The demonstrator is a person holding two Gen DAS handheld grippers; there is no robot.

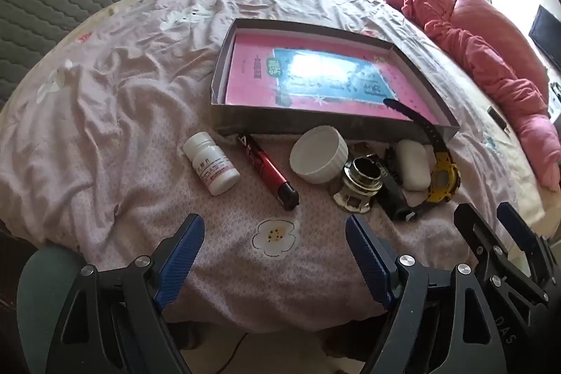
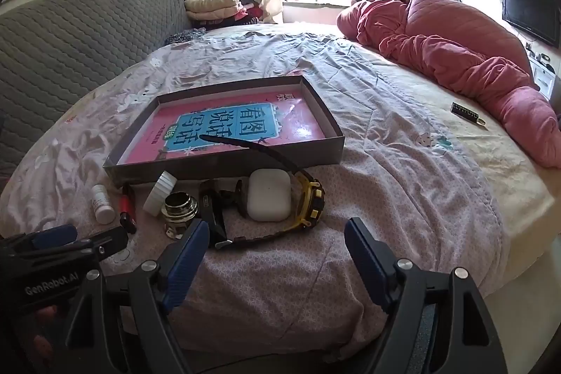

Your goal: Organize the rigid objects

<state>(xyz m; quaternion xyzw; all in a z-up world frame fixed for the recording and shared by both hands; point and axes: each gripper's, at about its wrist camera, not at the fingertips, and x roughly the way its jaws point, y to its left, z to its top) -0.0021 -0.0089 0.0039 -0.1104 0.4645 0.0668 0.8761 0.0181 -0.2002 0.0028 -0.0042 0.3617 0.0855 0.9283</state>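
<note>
A bed (image 2: 403, 142) is covered by a pink floral sheet, on which a shallow grey box (image 2: 224, 160) holding a pink book (image 2: 224, 128) is laid. Just before its near wall, a yellow watch (image 2: 310, 198), white case (image 2: 269, 195), ramekin (image 1: 317, 156), pill bottle (image 1: 212, 163) and red lighter (image 1: 268, 170) are lined. The left claw (image 1: 275, 255) and right claw (image 2: 277, 255) are held spread and empty above the sheet.

Both wrist views look forward and down from the near edge of the bed (image 1: 122, 100), close in. Left view sits left of the shallow box (image 1: 315, 128); right view sits right, more level. Both share the box and the clutter before it.
</note>
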